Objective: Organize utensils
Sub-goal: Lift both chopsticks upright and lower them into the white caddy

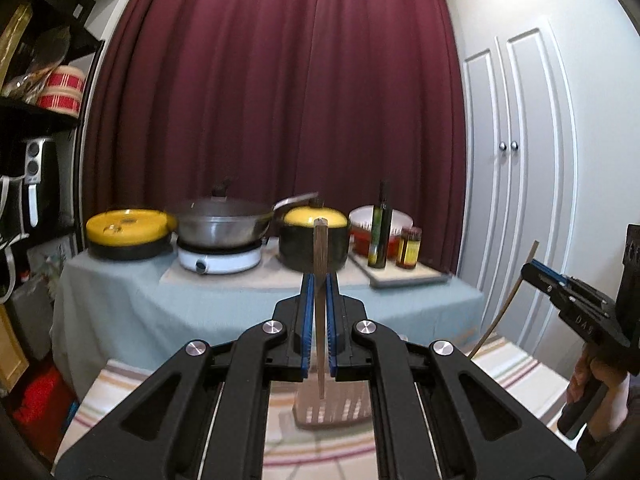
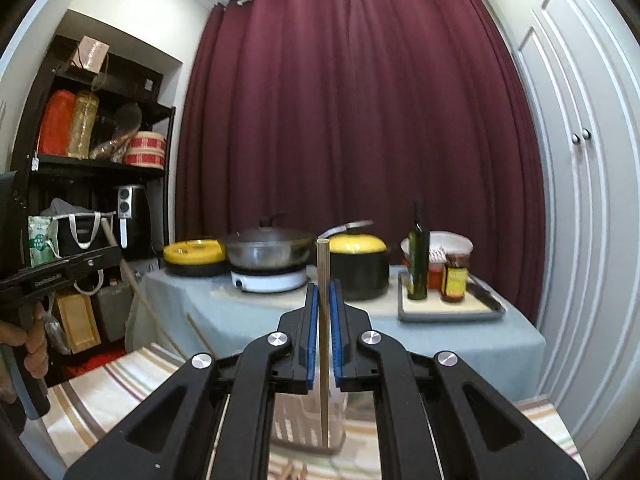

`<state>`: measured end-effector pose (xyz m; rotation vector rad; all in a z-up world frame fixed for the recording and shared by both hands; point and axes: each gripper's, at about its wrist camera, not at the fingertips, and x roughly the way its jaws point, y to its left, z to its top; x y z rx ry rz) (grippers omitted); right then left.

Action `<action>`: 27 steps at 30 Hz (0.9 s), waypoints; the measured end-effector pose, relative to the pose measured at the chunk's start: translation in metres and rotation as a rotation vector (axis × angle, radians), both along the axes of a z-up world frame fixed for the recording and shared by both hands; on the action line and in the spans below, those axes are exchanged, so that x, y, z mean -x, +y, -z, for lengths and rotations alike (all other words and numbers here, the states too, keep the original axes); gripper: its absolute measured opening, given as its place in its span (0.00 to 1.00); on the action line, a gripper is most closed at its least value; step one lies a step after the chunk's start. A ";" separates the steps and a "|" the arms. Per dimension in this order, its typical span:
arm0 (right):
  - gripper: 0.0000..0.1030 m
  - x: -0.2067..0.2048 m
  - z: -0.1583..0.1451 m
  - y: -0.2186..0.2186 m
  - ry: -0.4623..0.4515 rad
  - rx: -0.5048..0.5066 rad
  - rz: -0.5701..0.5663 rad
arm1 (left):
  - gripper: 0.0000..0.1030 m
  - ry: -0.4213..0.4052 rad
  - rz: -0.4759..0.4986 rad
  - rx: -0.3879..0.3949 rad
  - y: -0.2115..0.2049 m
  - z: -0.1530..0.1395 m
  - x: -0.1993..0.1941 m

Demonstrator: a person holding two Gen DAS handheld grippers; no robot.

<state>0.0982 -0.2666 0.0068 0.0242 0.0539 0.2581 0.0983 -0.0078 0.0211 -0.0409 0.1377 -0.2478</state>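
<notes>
Chopstick (image 1: 320, 280) stands upright, tip down over the holder (image 1: 332, 404), clamped in the left tool (image 1: 319, 300), while the right tool (image 2: 323, 312) grips another upright chopstick (image 2: 323, 320) likewise.

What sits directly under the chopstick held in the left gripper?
Below the left gripper, the chopstick hangs tip-down over a slotted utensil holder on the striped cloth. The gripper's arms cover much of the holder; its contents cannot be seen.

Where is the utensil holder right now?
In both wrist views the utensil holder stands low centre on the striped cloth, directly under both held chopsticks.
</notes>
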 end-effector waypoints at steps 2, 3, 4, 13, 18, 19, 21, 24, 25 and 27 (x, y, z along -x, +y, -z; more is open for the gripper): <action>0.07 -0.010 -0.007 0.004 -0.024 -0.002 -0.010 | 0.06 -0.024 -0.004 0.002 -0.003 -0.007 -0.012; 0.07 -0.016 -0.009 0.005 -0.035 -0.003 -0.013 | 0.06 -0.035 -0.011 0.000 -0.005 -0.009 -0.017; 0.07 -0.020 -0.010 0.006 -0.042 -0.005 -0.014 | 0.06 -0.045 -0.020 -0.003 -0.007 -0.010 -0.022; 0.07 -0.068 -0.004 0.014 -0.075 -0.021 -0.018 | 0.06 -0.015 -0.031 0.006 -0.023 0.008 -0.072; 0.07 -0.087 0.003 0.016 -0.066 -0.031 -0.022 | 0.06 0.018 -0.034 -0.003 -0.027 0.025 -0.089; 0.07 -0.089 0.005 0.016 -0.064 -0.033 -0.022 | 0.06 0.023 -0.036 -0.009 -0.027 0.028 -0.091; 0.07 -0.096 0.012 0.018 -0.054 -0.031 -0.022 | 0.06 0.032 -0.036 -0.009 -0.026 0.033 -0.094; 0.07 -0.103 0.023 0.020 -0.035 -0.029 -0.021 | 0.06 0.056 -0.035 -0.014 -0.028 0.043 -0.101; 0.07 -0.105 0.029 0.021 -0.028 -0.027 -0.021 | 0.06 0.067 -0.032 -0.016 -0.029 0.047 -0.103; 0.07 -0.107 0.037 0.024 -0.016 -0.017 -0.019 | 0.06 0.086 -0.023 -0.021 -0.030 0.054 -0.106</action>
